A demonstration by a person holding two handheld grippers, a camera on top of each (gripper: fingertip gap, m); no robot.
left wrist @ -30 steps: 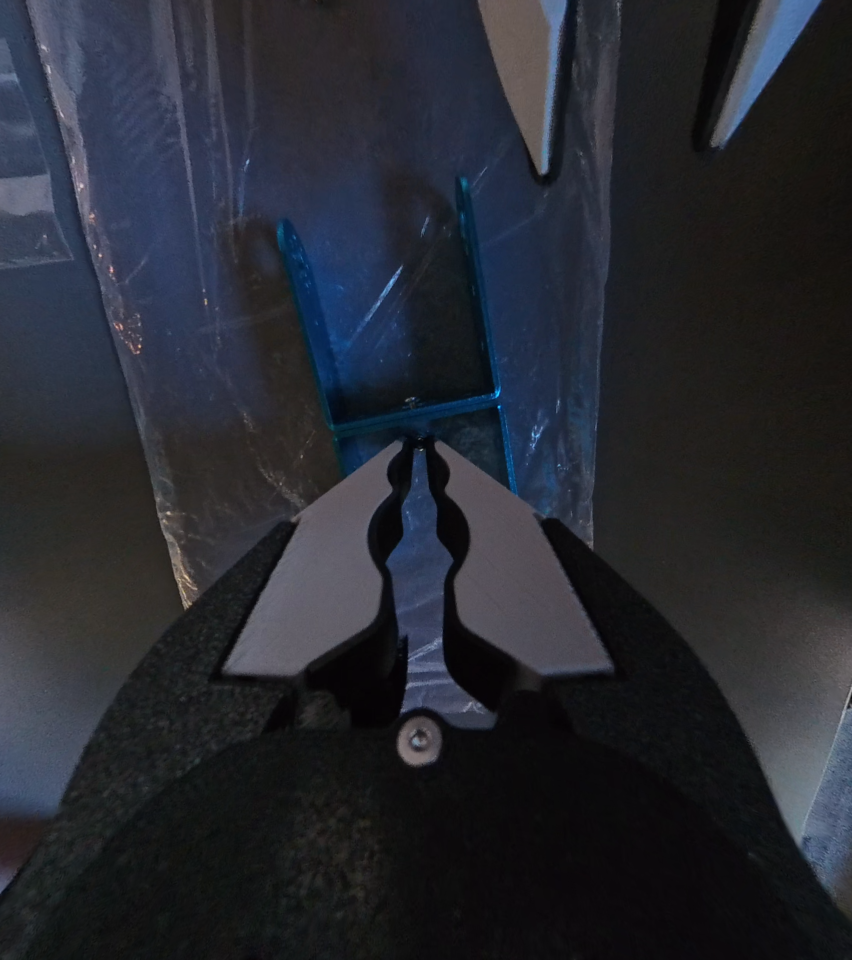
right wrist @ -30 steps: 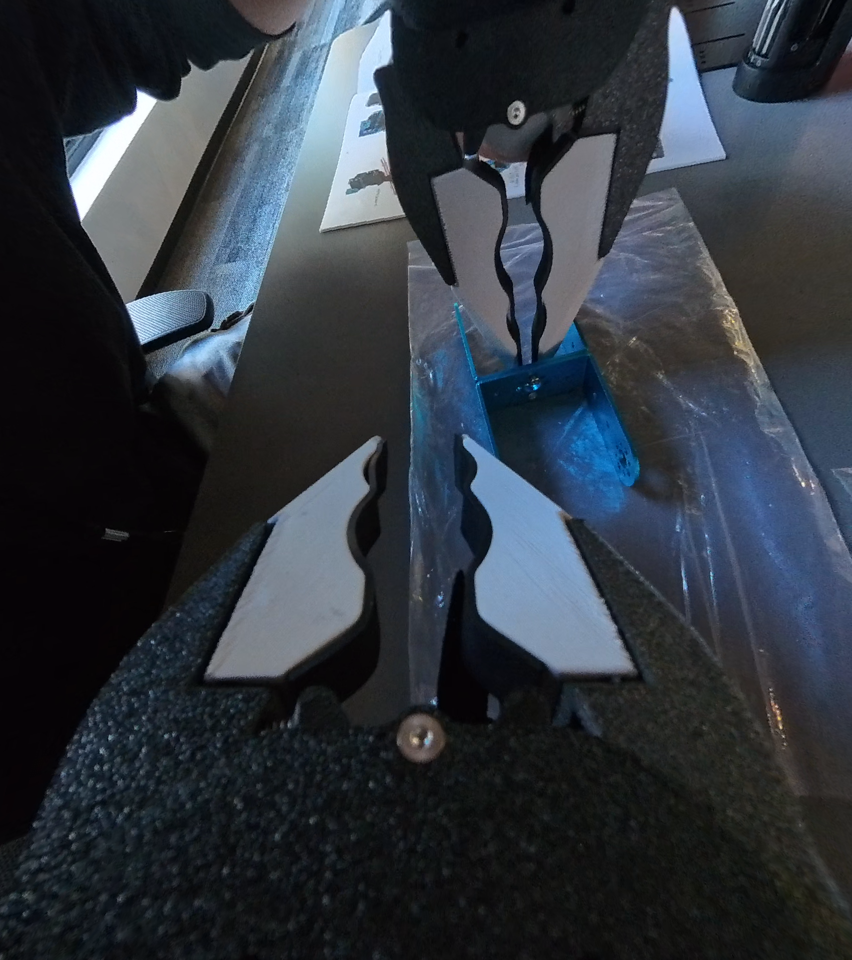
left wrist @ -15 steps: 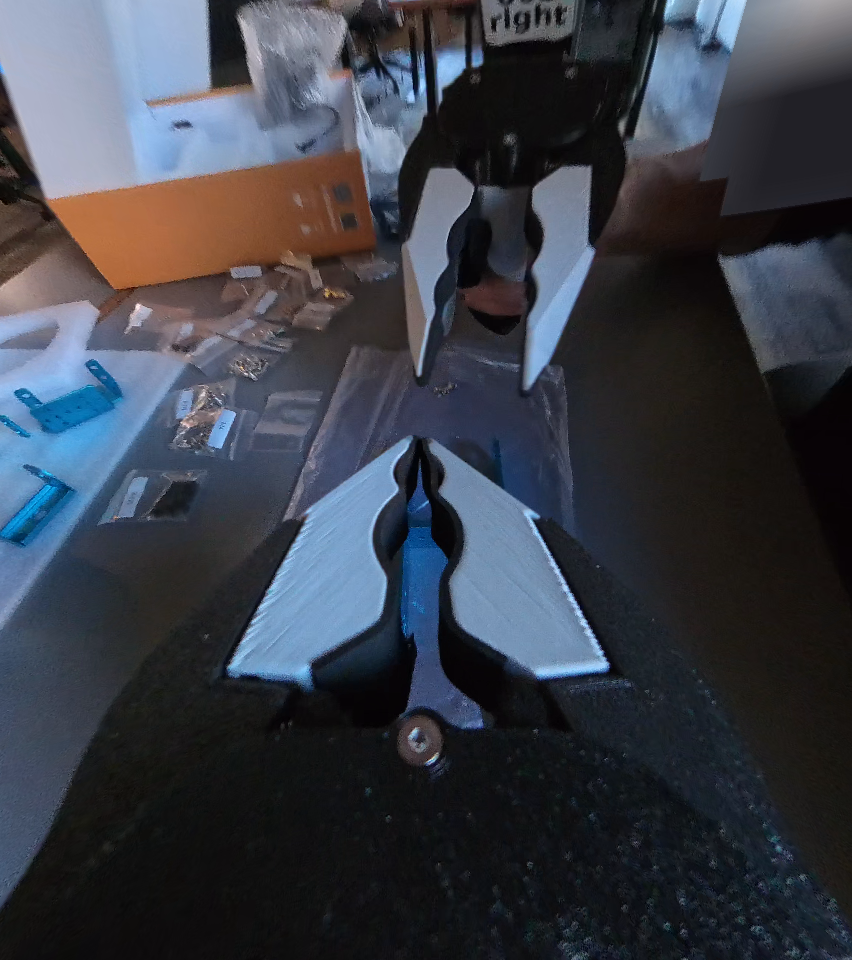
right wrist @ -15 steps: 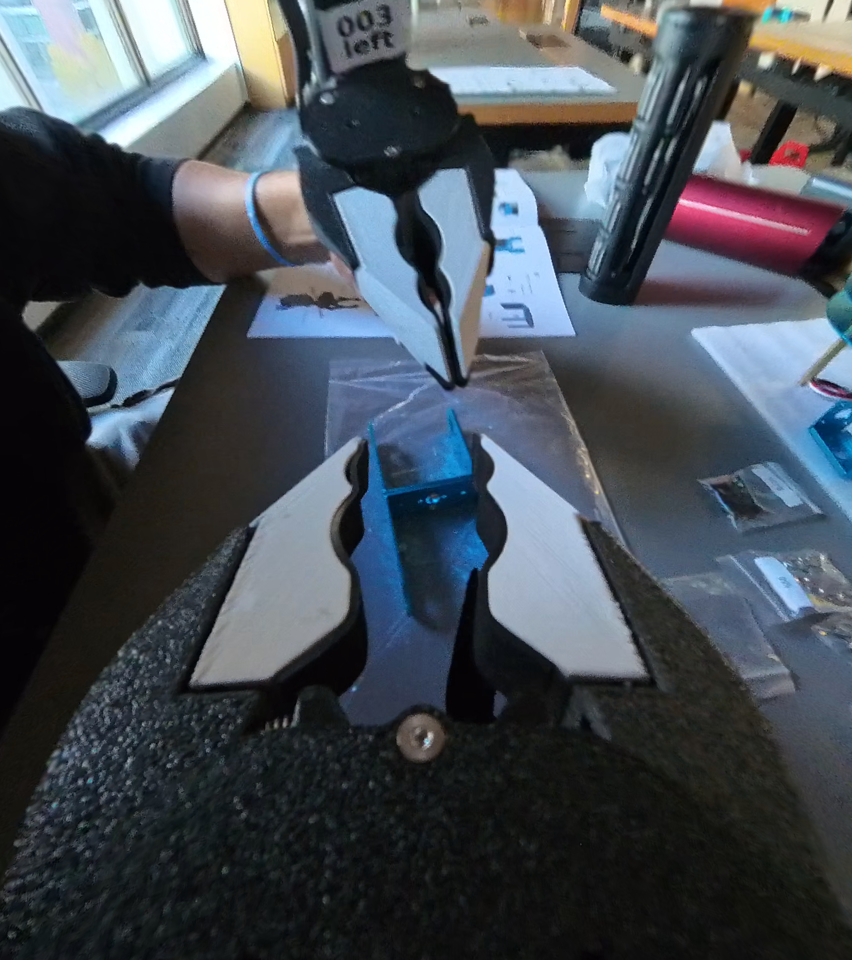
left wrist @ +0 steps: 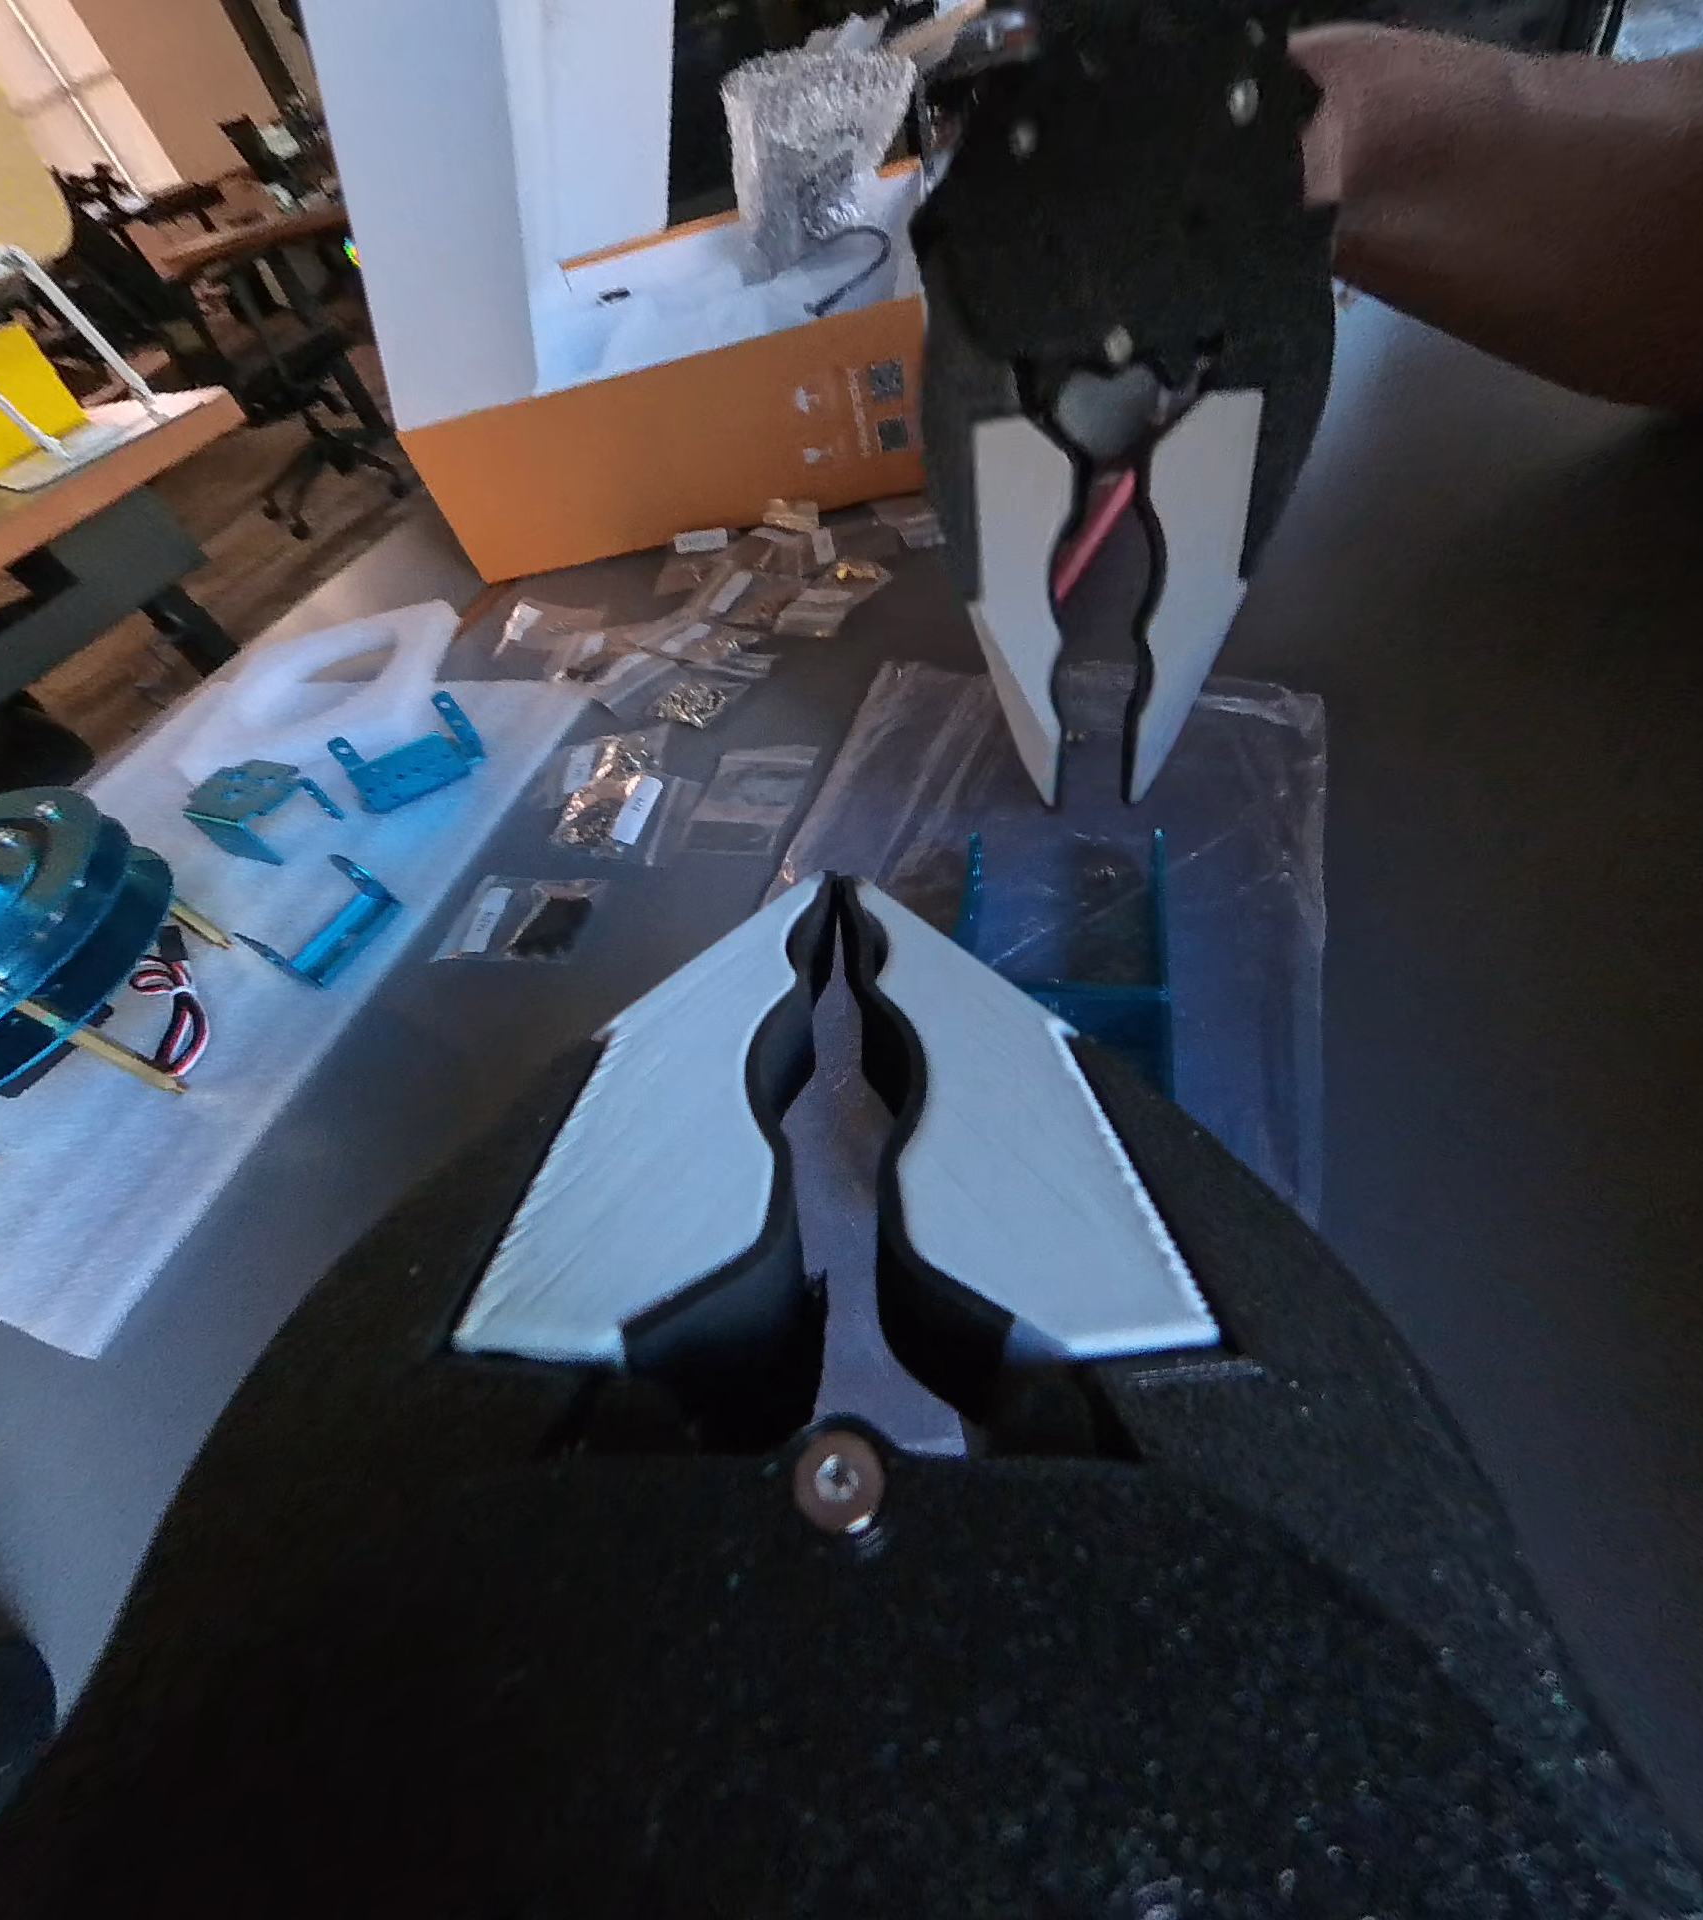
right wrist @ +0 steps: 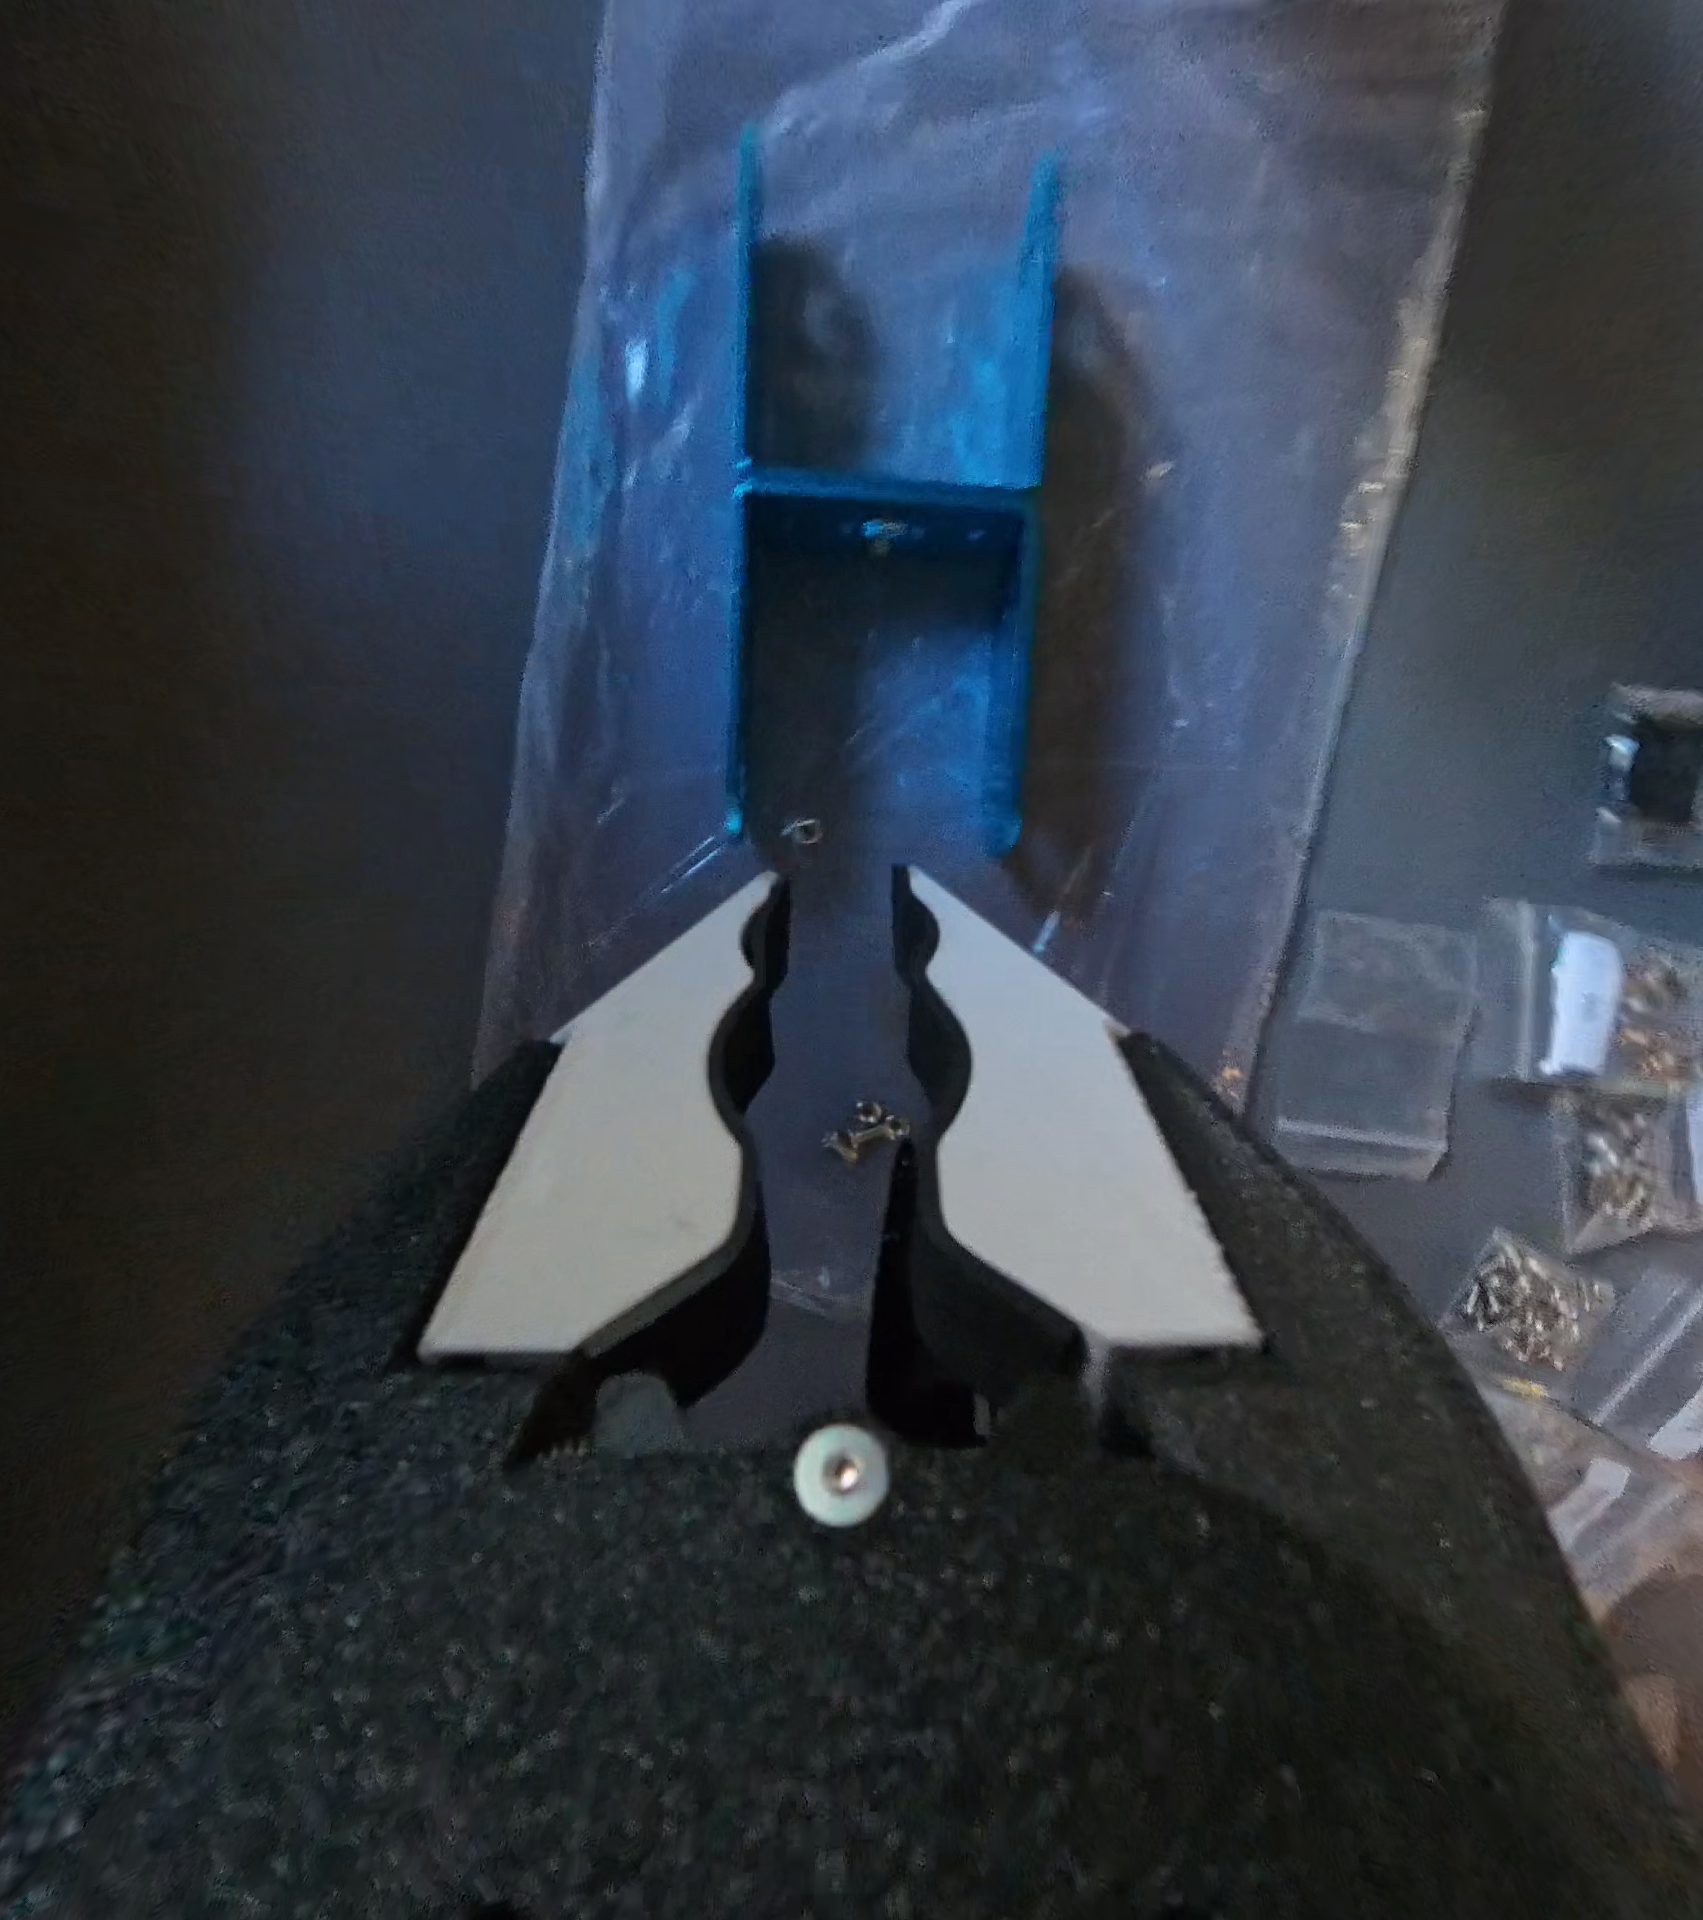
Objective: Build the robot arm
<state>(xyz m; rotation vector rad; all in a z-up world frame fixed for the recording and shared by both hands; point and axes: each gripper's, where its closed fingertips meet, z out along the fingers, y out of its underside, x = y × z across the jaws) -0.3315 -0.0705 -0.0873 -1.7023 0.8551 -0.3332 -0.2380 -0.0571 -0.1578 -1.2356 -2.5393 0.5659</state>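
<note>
Blue bracket [right wrist: 883,509] on its plastic bag [right wrist: 1242,520] sits beyond my right gripper [right wrist: 839,878], fingers narrowly parted over 2 loose screws [right wrist: 862,1127], left gripper [left wrist: 839,891] pinched empty beside it.

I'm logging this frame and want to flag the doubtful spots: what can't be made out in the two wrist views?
- Left wrist view: the near end of the blue metal H-shaped bracket on the clear plastic bag is hidden behind the left gripper.
- Right wrist view: the small loose screws between the right gripper's fingers are too small and blurred to count.
- Right wrist view: small clear hardware packets are blurred and cut by the right edge.
</note>
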